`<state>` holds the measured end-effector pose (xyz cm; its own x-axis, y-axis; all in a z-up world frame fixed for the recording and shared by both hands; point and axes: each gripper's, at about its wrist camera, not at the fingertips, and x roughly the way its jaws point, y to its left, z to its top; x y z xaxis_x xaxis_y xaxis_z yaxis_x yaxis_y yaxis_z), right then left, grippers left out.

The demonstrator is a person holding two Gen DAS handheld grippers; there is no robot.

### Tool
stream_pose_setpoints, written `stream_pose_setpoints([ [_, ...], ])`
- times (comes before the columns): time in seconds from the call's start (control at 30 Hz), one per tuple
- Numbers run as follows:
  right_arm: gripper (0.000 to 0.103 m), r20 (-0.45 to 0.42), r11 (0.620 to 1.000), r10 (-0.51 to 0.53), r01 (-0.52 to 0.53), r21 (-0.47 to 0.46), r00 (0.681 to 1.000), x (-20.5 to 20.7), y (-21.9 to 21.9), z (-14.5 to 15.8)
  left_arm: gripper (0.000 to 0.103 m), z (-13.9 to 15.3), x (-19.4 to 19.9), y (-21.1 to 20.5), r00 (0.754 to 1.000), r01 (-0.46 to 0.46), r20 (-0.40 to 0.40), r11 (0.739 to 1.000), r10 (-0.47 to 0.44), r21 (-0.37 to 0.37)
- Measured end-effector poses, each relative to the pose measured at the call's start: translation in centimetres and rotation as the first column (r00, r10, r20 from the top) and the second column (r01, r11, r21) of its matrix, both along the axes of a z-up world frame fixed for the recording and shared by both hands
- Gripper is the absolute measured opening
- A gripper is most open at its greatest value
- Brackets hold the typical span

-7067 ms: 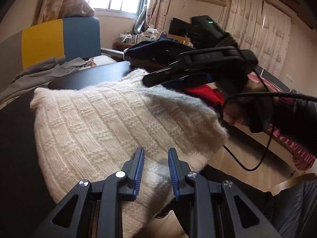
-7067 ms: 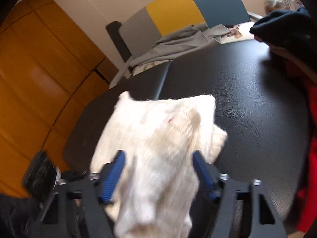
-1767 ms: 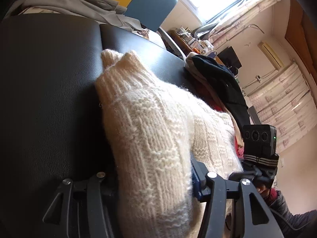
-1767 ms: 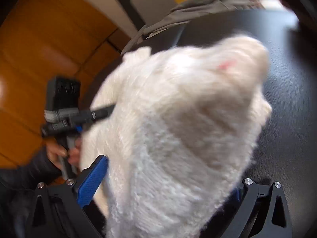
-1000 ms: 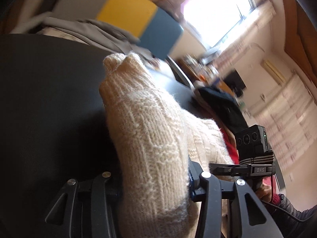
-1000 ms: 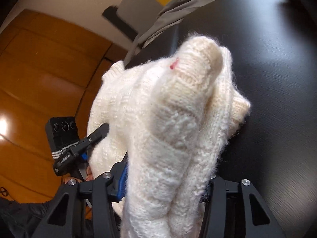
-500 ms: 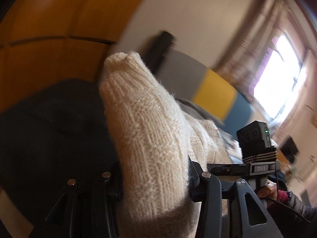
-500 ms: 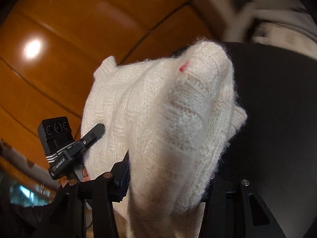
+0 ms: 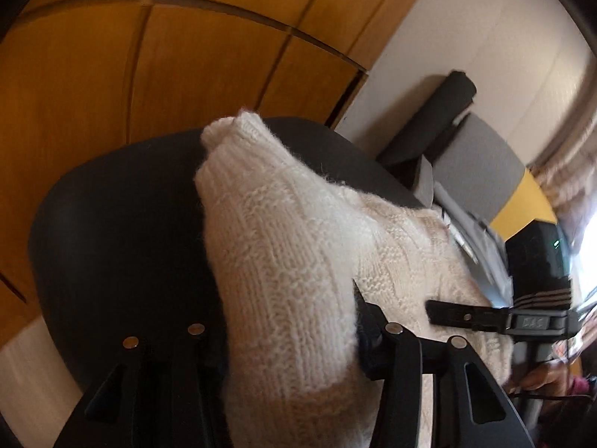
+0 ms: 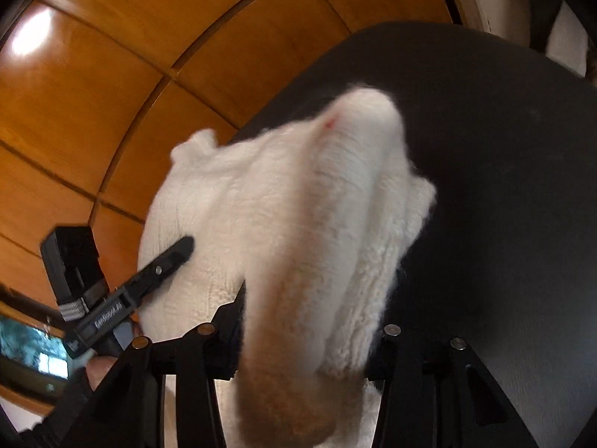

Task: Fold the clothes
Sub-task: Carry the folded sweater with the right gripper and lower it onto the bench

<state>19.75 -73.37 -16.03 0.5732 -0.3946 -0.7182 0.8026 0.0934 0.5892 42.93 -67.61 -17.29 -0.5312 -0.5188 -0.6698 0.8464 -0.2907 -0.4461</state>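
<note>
Squarely between both jaws (left opening): the sweater [image 9: 283,261].

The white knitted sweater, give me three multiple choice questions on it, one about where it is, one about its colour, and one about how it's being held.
1. Where is the sweater?
A. over a black padded surface
B. on a wooden floor
C. in a basket

2. What colour is it?
A. grey
B. cream white
C. navy

3. How is it held?
A. lying untouched
B. by one gripper only
C. bunched between the fingers of both grippers

Key: 1 A, black padding shows beneath and around it. 2 B, the knit is cream white in both views. 3 C, folds fill the left gripper, whose jaws are opening, and the right gripper.
</note>
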Motion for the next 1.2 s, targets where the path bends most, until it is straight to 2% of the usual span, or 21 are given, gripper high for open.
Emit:
stream_pose_setpoints([
  [0.07,0.057,-0.007,1.0,0.013,-0.013,-0.005,1.0,0.1,2.0,0.0,0.055,0.2,0.0,0.0,1.0,-0.003,-0.02,1.0,0.003,0.019],
  [0.13,0.063,-0.01,1.0,0.023,-0.023,-0.016,1.0,0.0,4.3,0.3,0.058,0.7,0.1,0.6,1.0,-0.008,-0.007,1.0,0.008,0.022],
  [0.23,0.063,-0.079,0.994,-0.019,0.01,-0.11,0.997,-1.1,8.5,2.6,0.058,2.0,0.9,1.5,0.999,-0.023,0.034,1.0,0.024,-0.009],
  [0.3,0.062,-0.152,0.978,-0.043,0.011,-0.208,0.987,-2.5,10.3,5.1,0.056,3.7,1.7,2.7,0.996,-0.054,0.065,0.996,0.059,-0.071],
  [0.37,0.058,-0.206,0.955,-0.024,-0.039,-0.294,0.978,-3.4,11.9,7.8,0.056,5.4,2.2,3.6,0.993,-0.073,0.086,0.987,0.086,-0.145],
  [0.47,0.057,-0.305,0.915,0.077,-0.189,-0.357,0.949,-0.4,12.9,10.1,0.056,7.5,1.8,3.5,0.992,-0.048,0.102,0.976,0.072,-0.214],
  [0.57,0.055,-0.393,0.901,0.153,-0.292,-0.321,0.906,3.6,12.5,8.9,0.056,8.2,-0.4,1.9,0.988,-0.015,0.146,0.974,0.049,-0.225],
  [0.7,0.048,-0.457,0.919,0.209,-0.334,-0.211,0.864,5.2,12.3,5.3,0.056,5.1,-3.1,0.0,0.959,-0.015,0.279,0.994,0.045,-0.11],
  [0.77,0.046,-0.483,0.928,0.23,-0.339,-0.151,0.845,5.4,12.2,3.2,0.058,3.2,-3.6,0.7,0.94,-0.031,0.334,0.994,0.064,-0.102],
  [0.8,0.046,-0.48,0.939,0.22,-0.317,-0.132,0.849,4.9,12.1,2.1,0.058,2.8,-3.6,1.2,0.936,-0.05,0.341,0.991,0.089,-0.122],
  [0.9,0.045,-0.434,0.954,0.154,-0.247,-0.168,0.888,3.9,11.9,0.8,0.058,2.3,-4.0,2.4,0.924,-0.107,0.346,0.978,0.165,-0.18],
  [1.0,0.045,-0.425,0.959,0.106,-0.205,-0.195,0.899,3.9,11.8,0.5,0.06,3.0,-3.7,2.5,0.92,-0.164,0.329,0.972,0.212,-0.169],
  [1.1,0.045,-0.42,0.963,0.075,-0.176,-0.206,0.905,4.0,12.0,1.4,0.059,5.4,-3.3,3.8,0.899,-0.232,0.336,0.956,0.282,-0.182],
  [1.2,0.046,-0.394,0.959,0.016,-0.126,-0.255,0.919,3.8,12.9,3.9,0.059,8.7,-2.2,6.8,0.889,-0.265,0.318,0.936,0.33,-0.231],
])
